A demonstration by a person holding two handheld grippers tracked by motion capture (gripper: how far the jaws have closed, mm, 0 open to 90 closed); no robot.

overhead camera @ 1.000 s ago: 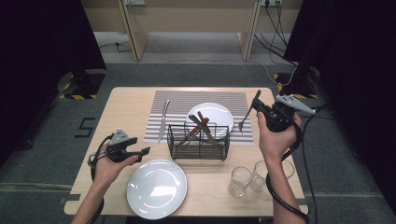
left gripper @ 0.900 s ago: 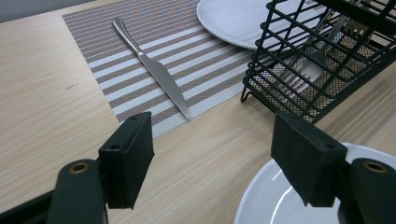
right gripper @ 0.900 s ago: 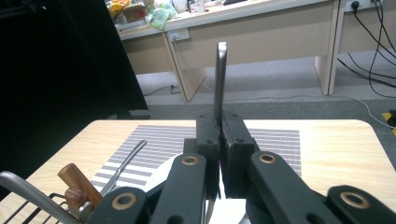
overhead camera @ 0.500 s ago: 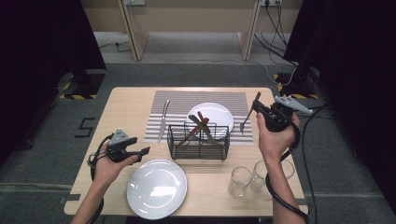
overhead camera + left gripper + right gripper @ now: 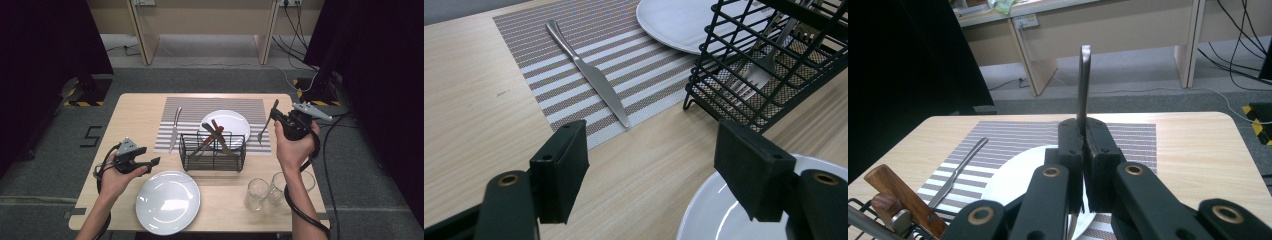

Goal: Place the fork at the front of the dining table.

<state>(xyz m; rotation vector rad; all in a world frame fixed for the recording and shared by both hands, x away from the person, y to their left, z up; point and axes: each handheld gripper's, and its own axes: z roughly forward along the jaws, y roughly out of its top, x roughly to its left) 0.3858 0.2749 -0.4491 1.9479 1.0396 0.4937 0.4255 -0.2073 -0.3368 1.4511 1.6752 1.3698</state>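
Note:
My right gripper [image 5: 274,116] [image 5: 1083,136] is shut on a metal fork [image 5: 264,132], hanging over the right edge of the striped placemat [image 5: 200,107]. The fork's handle [image 5: 1084,82] sticks up above the jaws and its tines point down toward the mat. The left gripper [image 5: 154,161] [image 5: 654,145] hovers open near the front left, with nothing between its jaws. A knife [image 5: 174,129] [image 5: 594,80] lies on the mat's left side. One white plate [image 5: 235,122] [image 5: 1013,185] rests on the mat.
A black wire basket [image 5: 212,152] [image 5: 769,60] with wooden-handled utensils and a fork stands mid-table. A second white plate [image 5: 168,201] [image 5: 714,215] sits at the front. Clear glasses [image 5: 257,194] stand at the front right, under my right forearm.
The right gripper with the fork has drifted only very slightly. The left gripper has stayed in place.

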